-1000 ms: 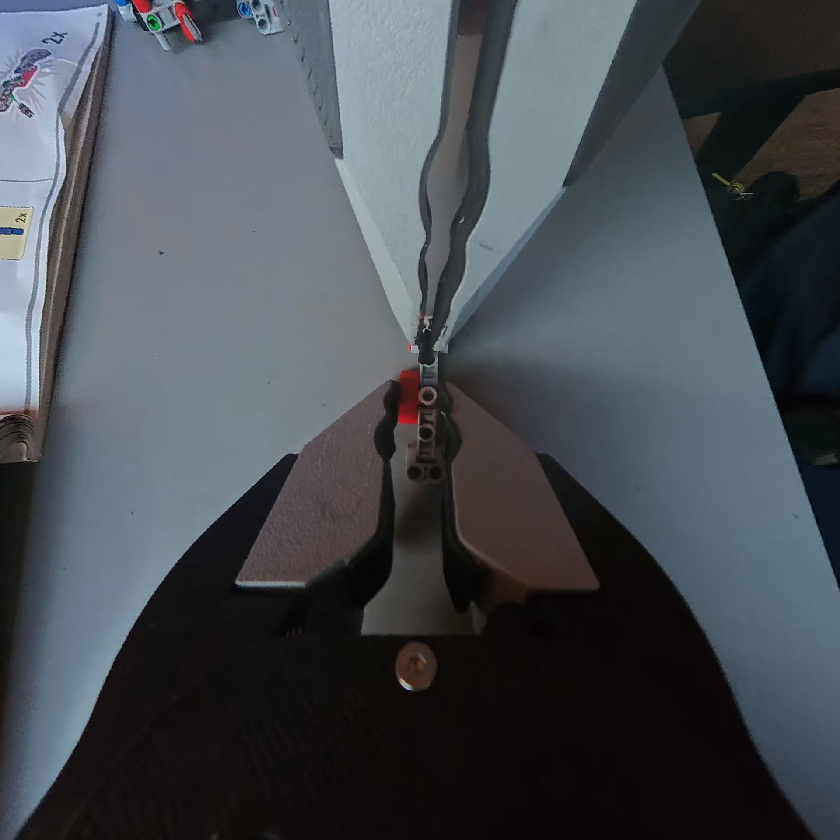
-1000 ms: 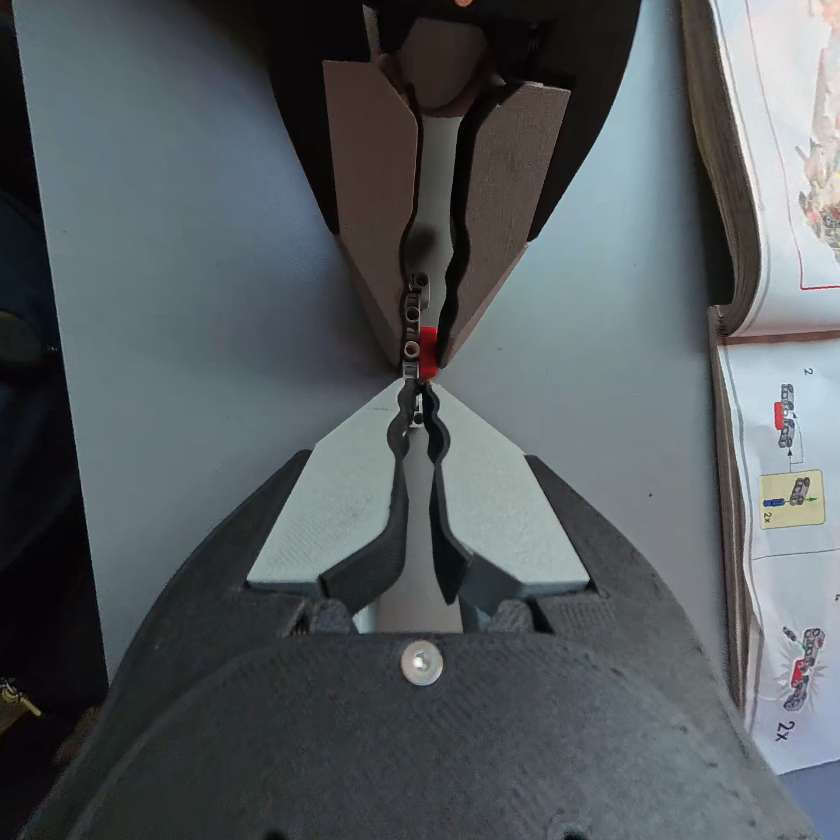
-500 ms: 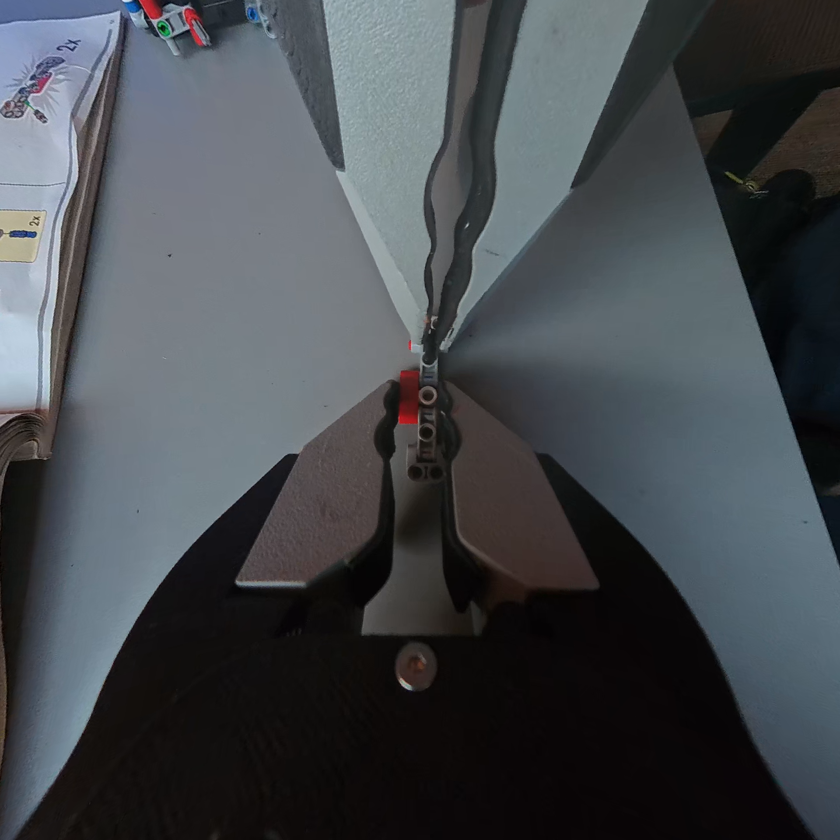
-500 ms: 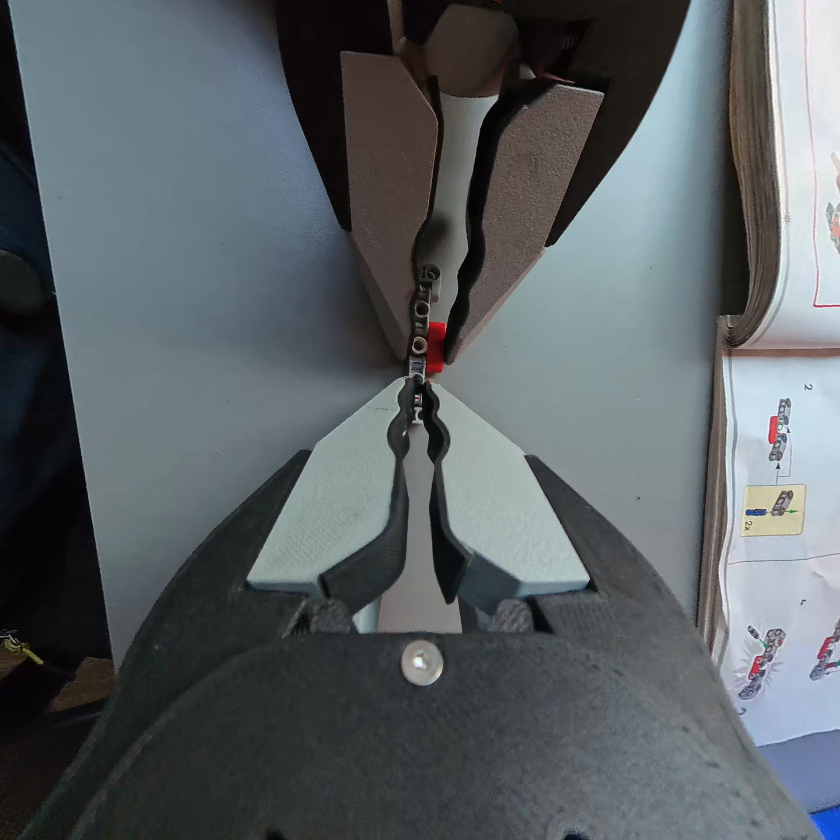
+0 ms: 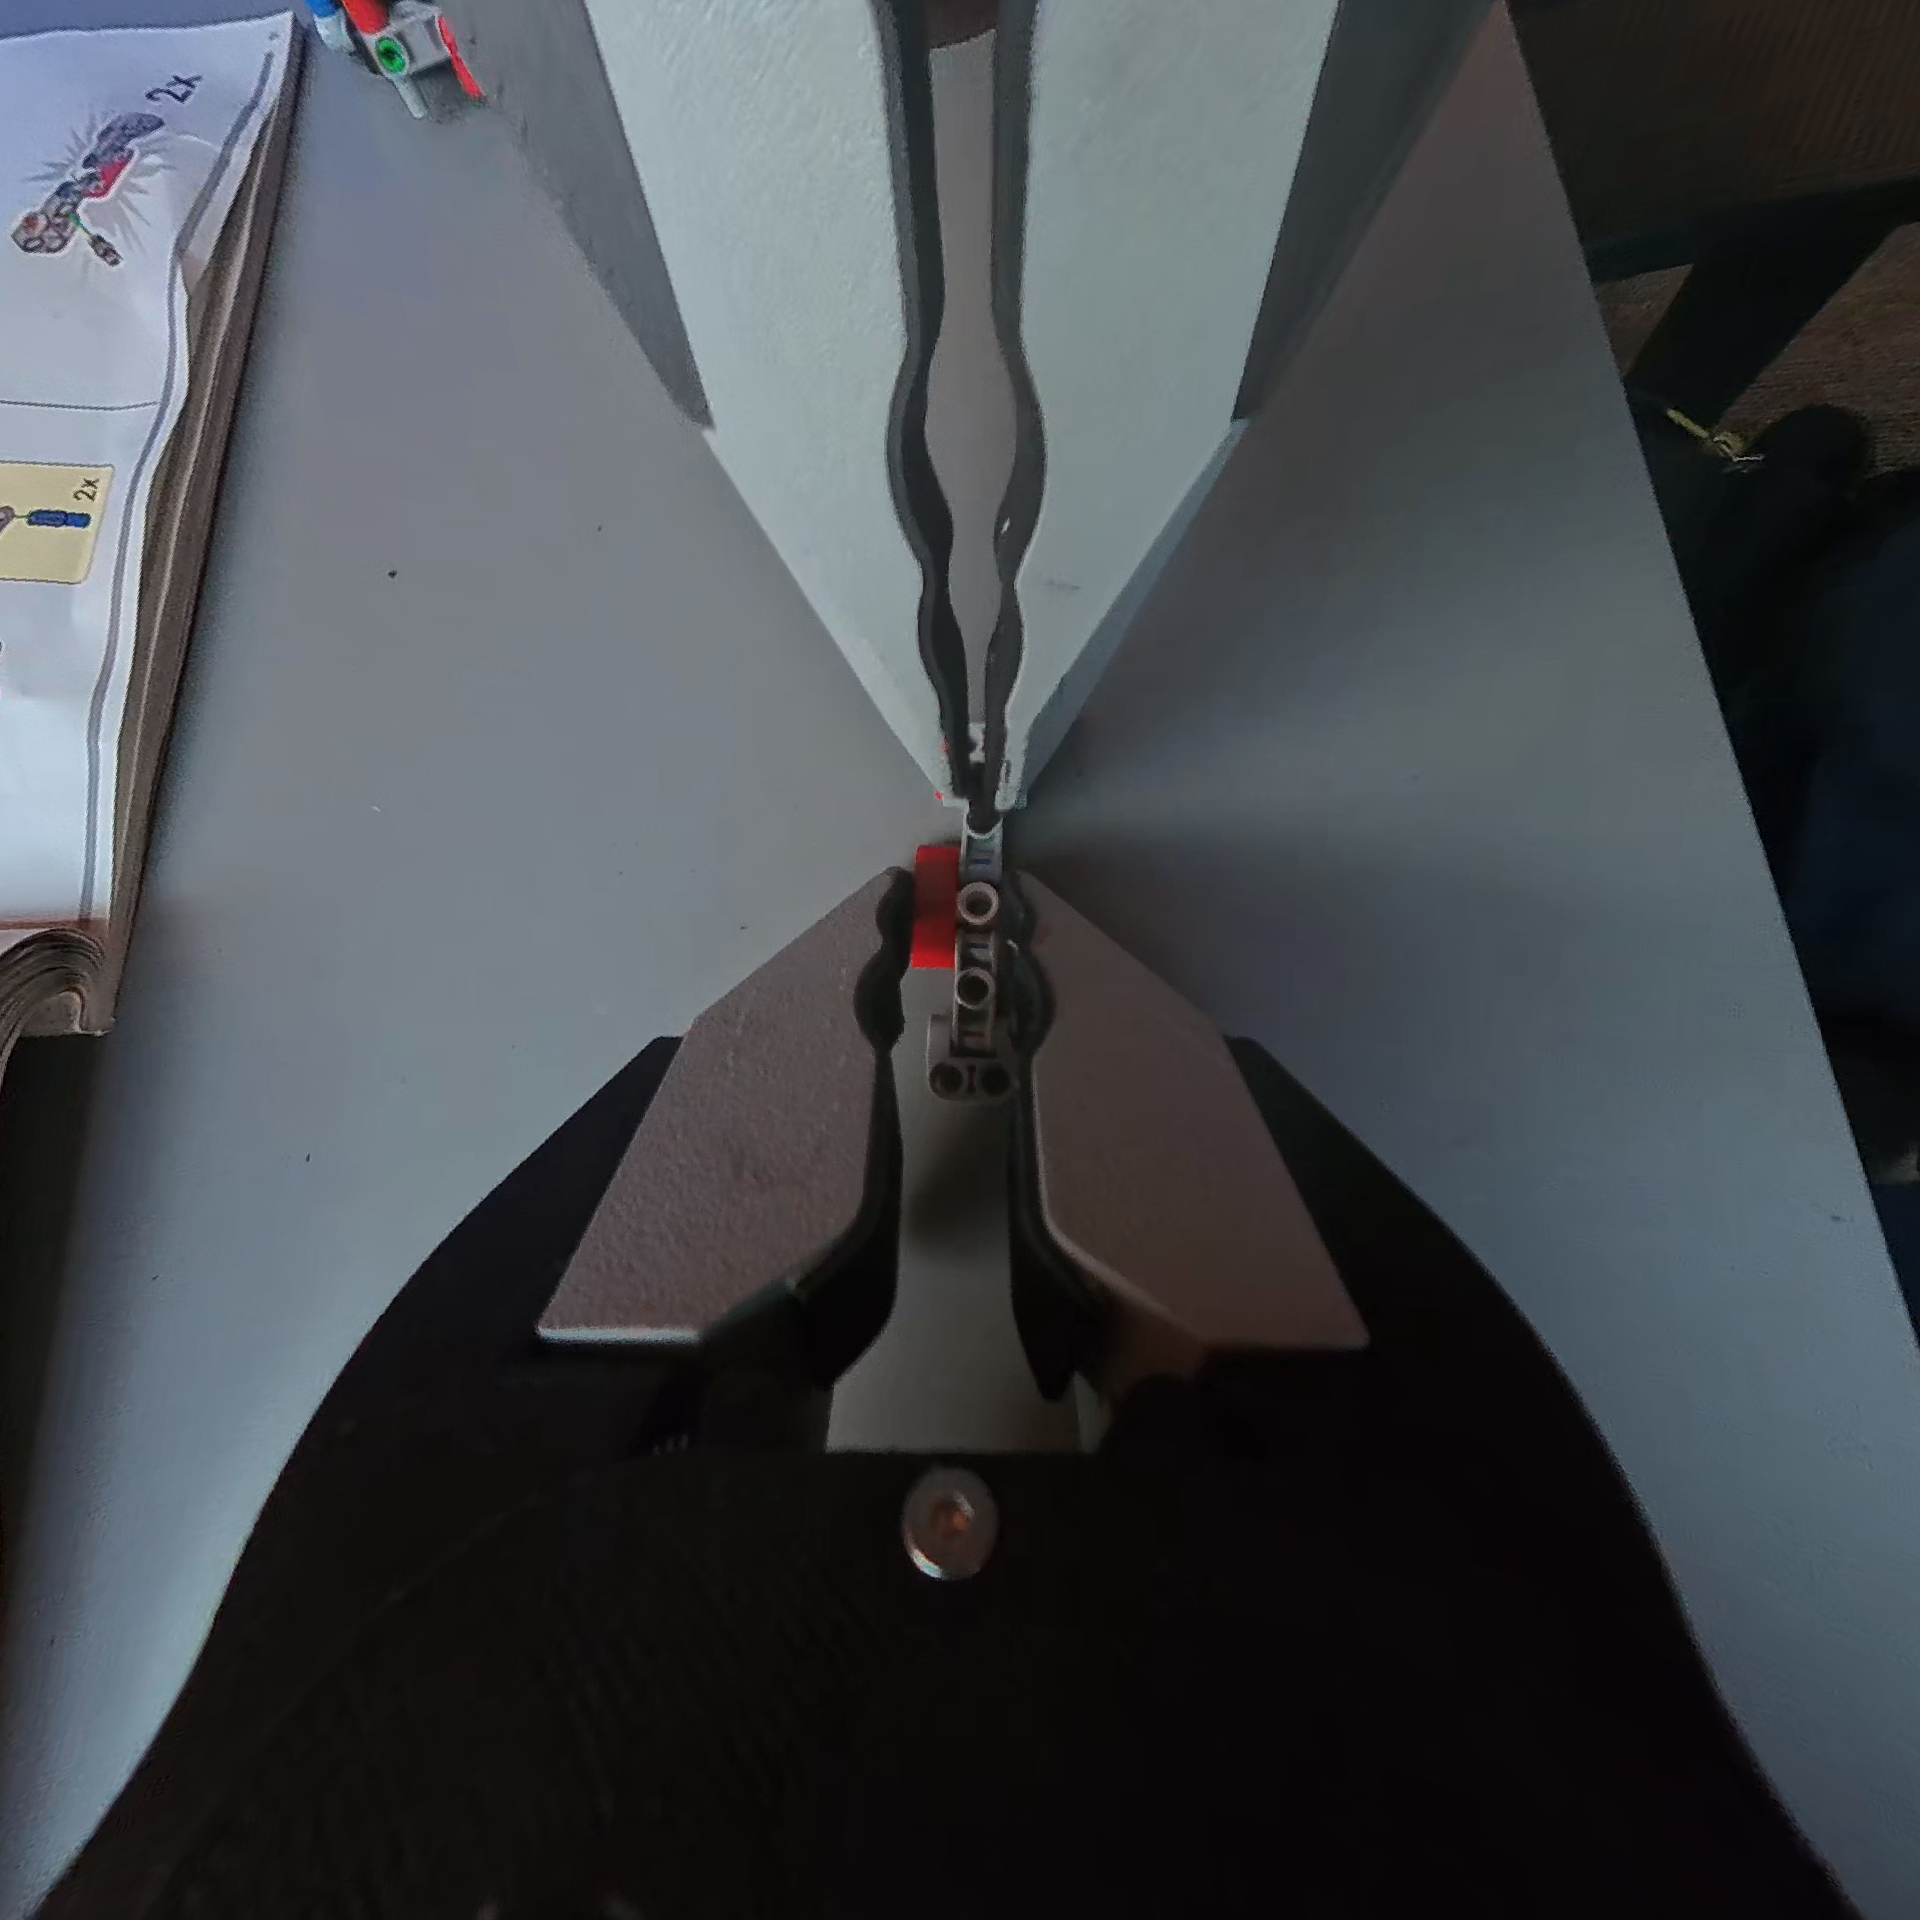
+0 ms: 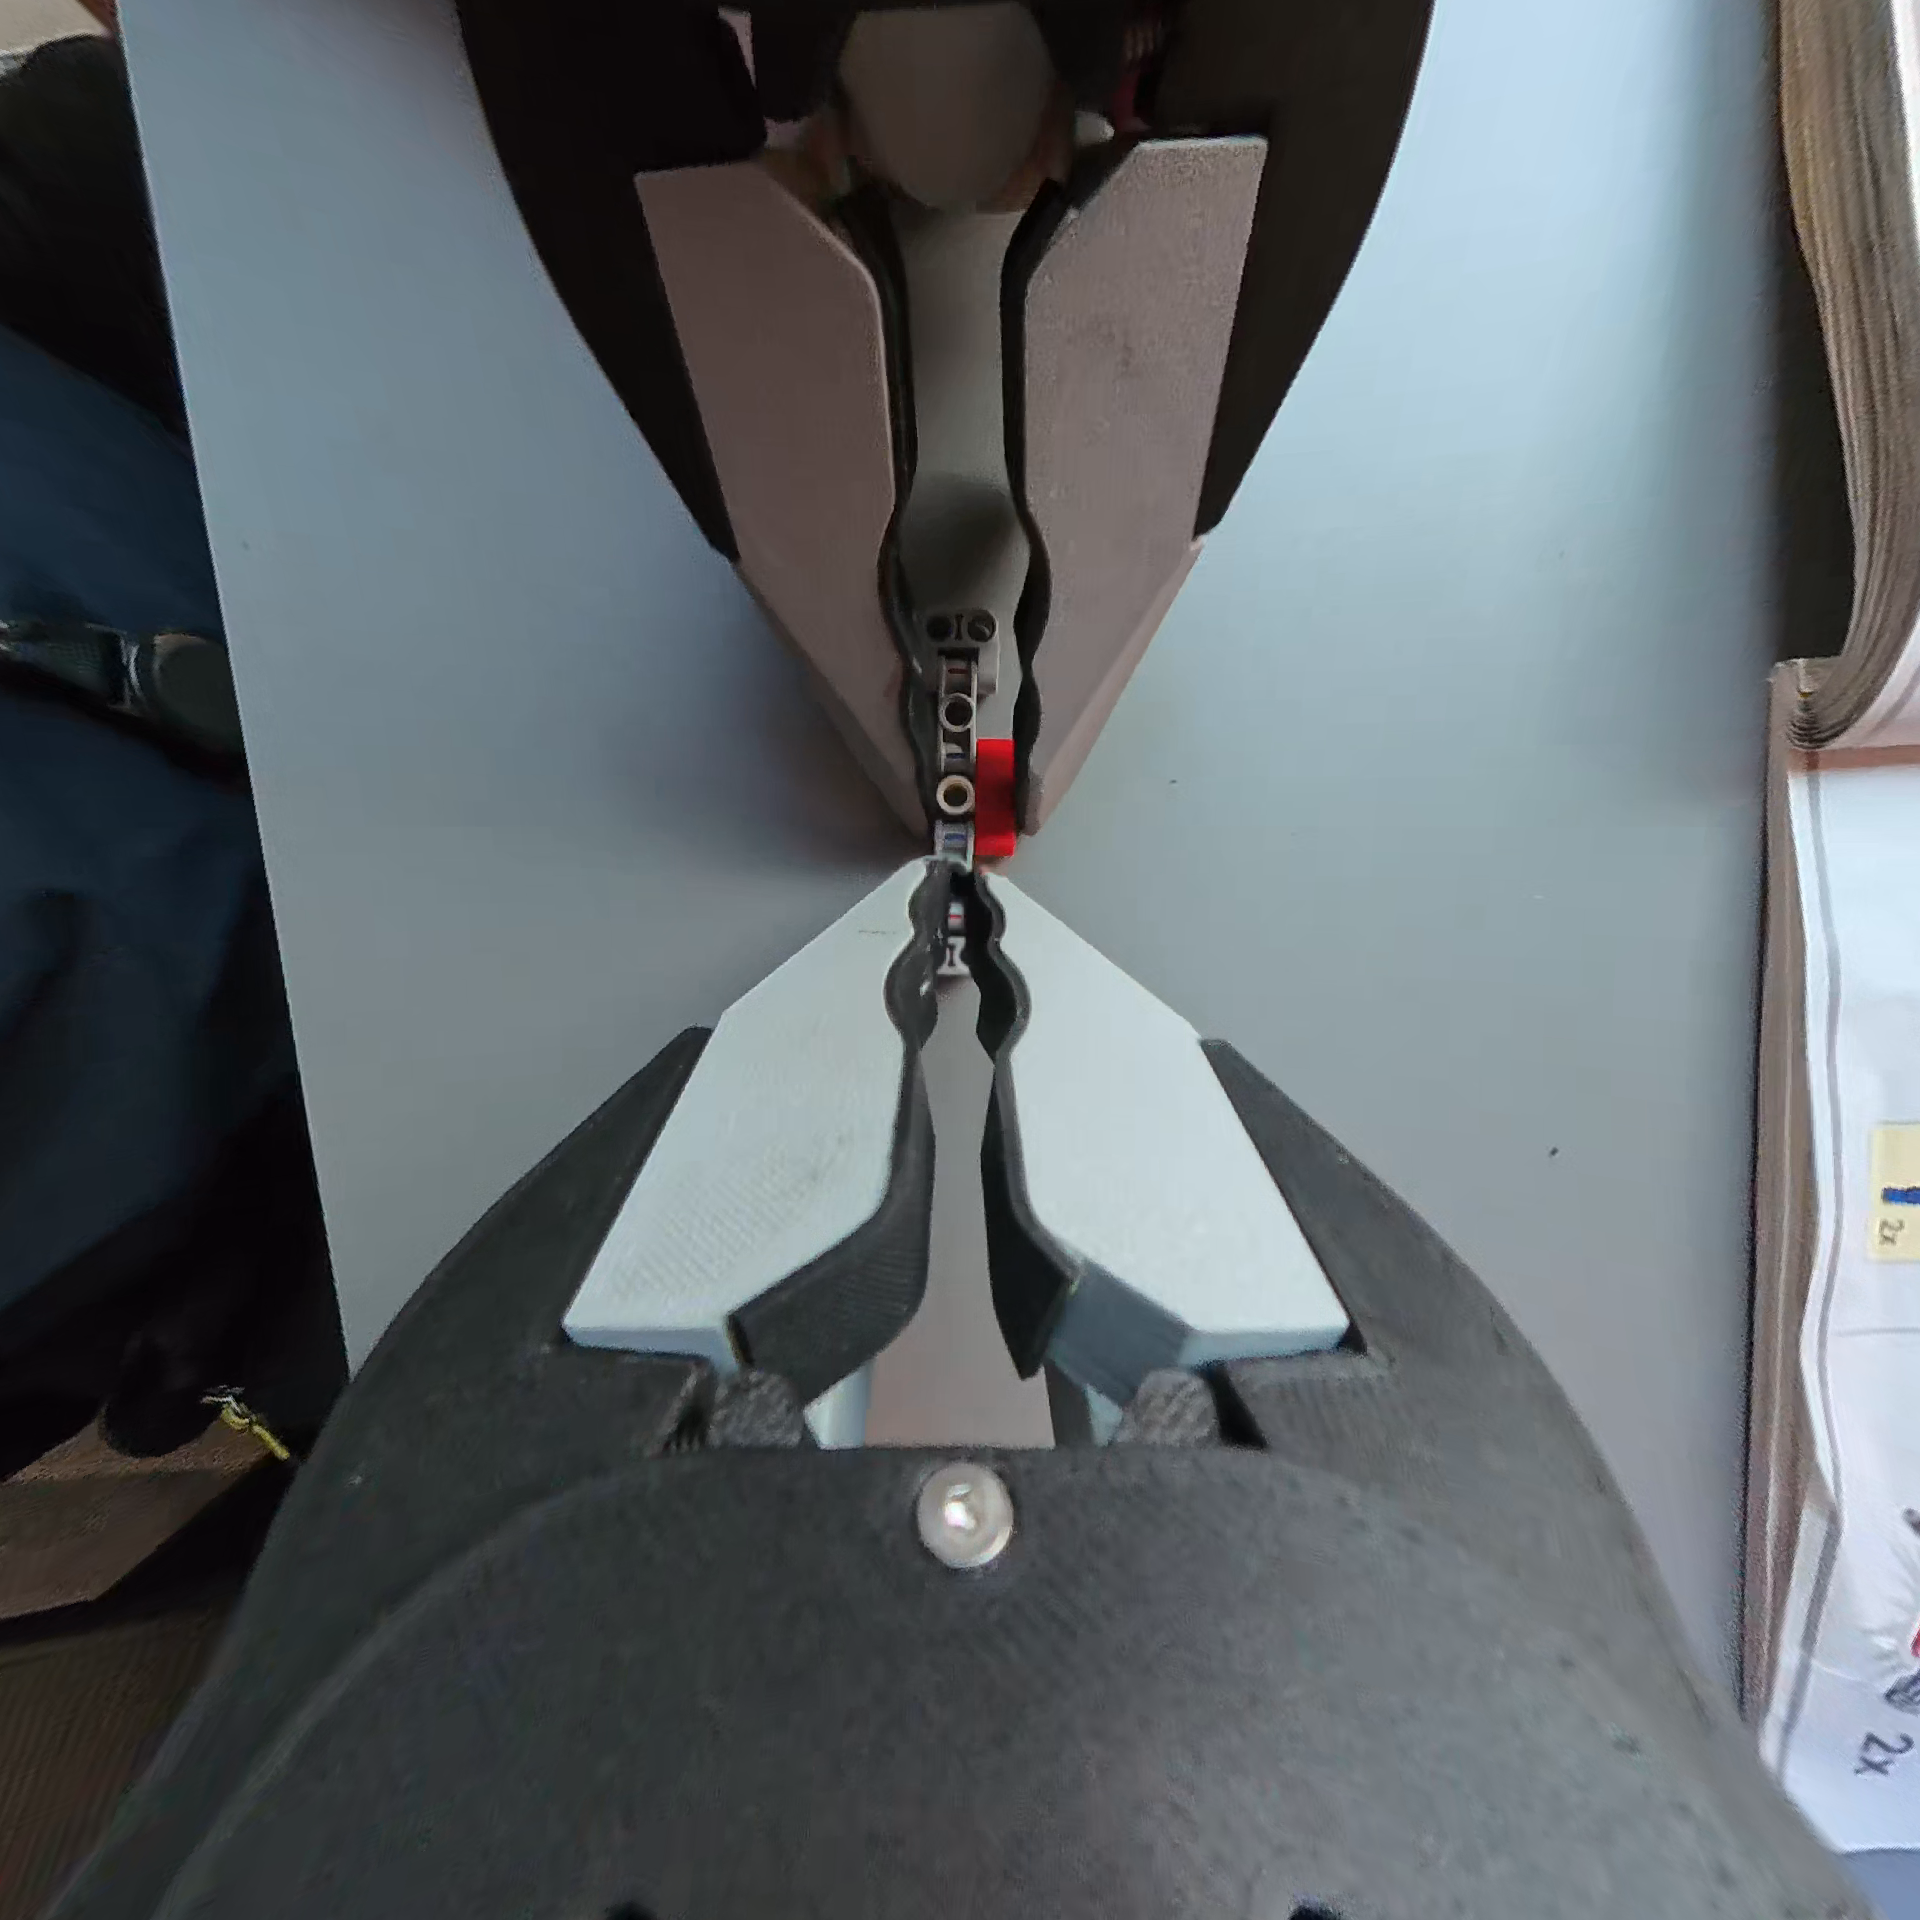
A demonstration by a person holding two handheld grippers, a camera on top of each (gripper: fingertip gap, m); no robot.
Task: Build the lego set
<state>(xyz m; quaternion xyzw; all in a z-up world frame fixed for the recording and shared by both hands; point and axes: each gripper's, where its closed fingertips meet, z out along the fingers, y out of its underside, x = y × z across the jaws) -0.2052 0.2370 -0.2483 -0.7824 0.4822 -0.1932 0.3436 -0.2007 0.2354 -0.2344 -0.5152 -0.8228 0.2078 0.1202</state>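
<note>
Here, in the left wrist view, the left gripper [image 5: 961, 925] with its brown fingers [image 5: 748, 1122] is closed on a small assembly of a grey holed beam [image 5: 977, 966] and a red piece [image 5: 932, 904], its pads pressing both sides. Tip to tip just beyond, over the grey worktop [image 5: 468, 779], the right gripper [image 6: 956, 914] with pale grey fingers [image 6: 769, 1143] is pinched narrow on a small grey-and-white part [image 6: 954, 940] that meets the beam's far end. Farther off lie an open instruction booklet [image 5: 73, 416] at the worktop's edge and a few loose coloured pieces [image 5: 400, 42].
</note>
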